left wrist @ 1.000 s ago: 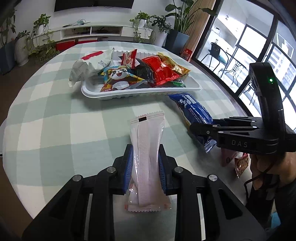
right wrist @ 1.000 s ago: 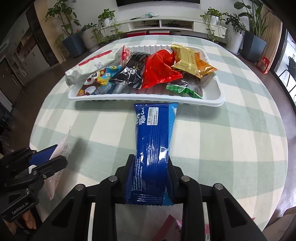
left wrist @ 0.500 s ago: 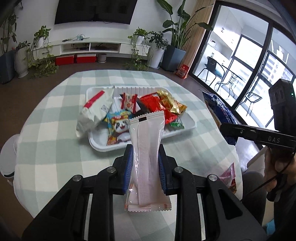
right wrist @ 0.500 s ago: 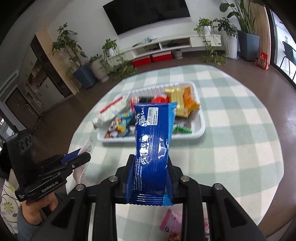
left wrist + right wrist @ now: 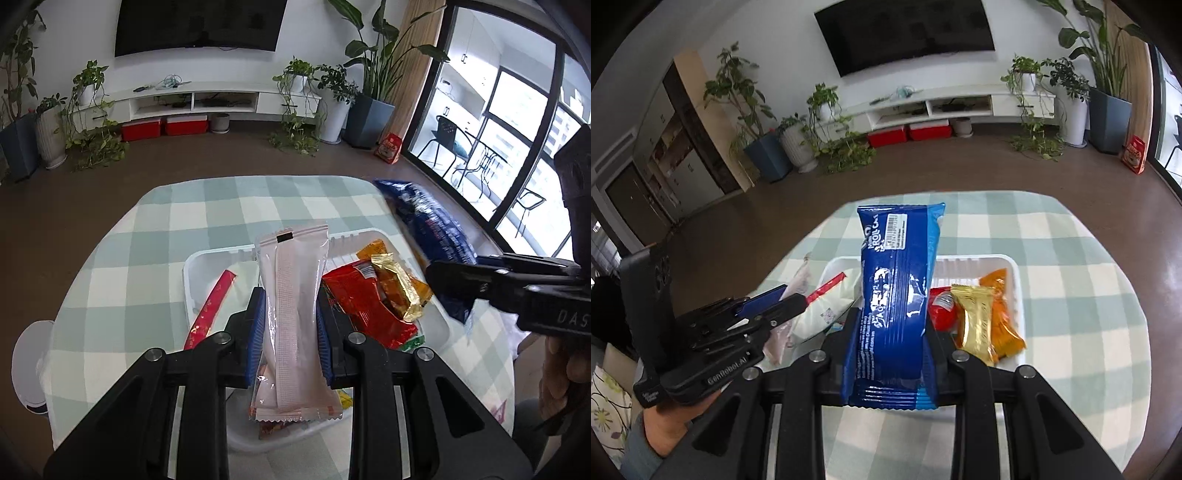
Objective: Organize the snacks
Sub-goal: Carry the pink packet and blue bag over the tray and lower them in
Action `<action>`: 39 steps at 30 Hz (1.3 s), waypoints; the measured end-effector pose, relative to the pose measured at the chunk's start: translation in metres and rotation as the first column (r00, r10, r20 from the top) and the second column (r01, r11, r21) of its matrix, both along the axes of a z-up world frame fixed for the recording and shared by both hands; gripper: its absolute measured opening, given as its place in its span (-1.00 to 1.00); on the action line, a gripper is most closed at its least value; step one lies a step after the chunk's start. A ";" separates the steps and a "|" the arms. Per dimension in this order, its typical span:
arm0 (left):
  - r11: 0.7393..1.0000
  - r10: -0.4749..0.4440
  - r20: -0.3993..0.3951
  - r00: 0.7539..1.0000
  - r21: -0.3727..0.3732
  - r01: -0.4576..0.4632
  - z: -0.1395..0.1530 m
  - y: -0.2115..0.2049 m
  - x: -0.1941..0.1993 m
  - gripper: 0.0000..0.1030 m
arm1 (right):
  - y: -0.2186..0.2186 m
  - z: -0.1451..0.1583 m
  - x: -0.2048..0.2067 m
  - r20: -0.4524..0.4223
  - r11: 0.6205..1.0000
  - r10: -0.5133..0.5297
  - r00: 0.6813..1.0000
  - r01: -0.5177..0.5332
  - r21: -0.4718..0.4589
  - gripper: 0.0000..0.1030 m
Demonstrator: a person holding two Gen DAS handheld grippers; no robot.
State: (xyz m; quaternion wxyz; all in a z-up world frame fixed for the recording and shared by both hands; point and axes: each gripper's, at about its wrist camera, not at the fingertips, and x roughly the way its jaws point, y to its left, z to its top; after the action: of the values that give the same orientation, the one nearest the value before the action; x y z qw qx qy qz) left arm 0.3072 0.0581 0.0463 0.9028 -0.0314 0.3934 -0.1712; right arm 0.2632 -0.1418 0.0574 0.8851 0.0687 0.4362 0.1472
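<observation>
My left gripper (image 5: 290, 314) is shut on a long white snack packet (image 5: 291, 302) and holds it in the air over the white tray (image 5: 192, 266). My right gripper (image 5: 892, 325) is shut on a blue snack packet (image 5: 897, 291), also above the tray (image 5: 1014, 273). In the left wrist view the blue packet (image 5: 428, 229) hangs at the right in the other gripper. Inside the tray lie a red packet (image 5: 358, 299), a gold packet (image 5: 395, 288), an orange packet (image 5: 1001, 317) and a white bag with a red stripe (image 5: 827, 310).
The tray sits on a round table with a green-and-white check cloth (image 5: 207, 210). A pink snack packet (image 5: 498, 413) lies at the table's right edge. A white stool (image 5: 29, 369) stands by the left edge. Brown floor, plants and a TV unit lie beyond.
Both grippers have risen from the table with their packets and moved forward over the tray. The tray now lies directly beneath them instead of ahead.
</observation>
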 end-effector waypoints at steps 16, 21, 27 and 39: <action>0.997 0.007 -0.081 0.997 0.071 -0.001 -0.076 -0.021 0.048 -0.52 | 0.013 -0.086 0.058 -0.131 0.996 -0.012 0.991 -0.001 -0.095 -0.38; 0.997 0.011 -0.090 0.996 0.076 -0.004 -0.085 -0.020 0.051 -0.52 | 0.013 -0.091 0.057 -0.120 0.995 -0.008 0.993 -0.003 -0.097 -0.38; 0.997 0.016 -0.076 0.997 0.073 -0.011 -0.080 -0.022 0.046 -0.48 | 0.010 -0.091 0.055 -0.114 0.996 -0.013 0.993 0.003 -0.087 -0.34; 0.995 0.047 -0.025 0.999 0.088 -0.045 -0.063 -0.020 0.034 0.37 | 0.003 -0.069 0.039 -0.053 0.995 -0.020 0.998 0.015 -0.103 0.10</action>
State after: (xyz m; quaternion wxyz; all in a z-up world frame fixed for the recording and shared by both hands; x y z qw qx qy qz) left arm 0.3409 0.0379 -0.0166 0.9015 -0.0034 0.4119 -0.1326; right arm 0.3024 -0.1385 -0.0120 0.8767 0.0308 0.4661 0.1149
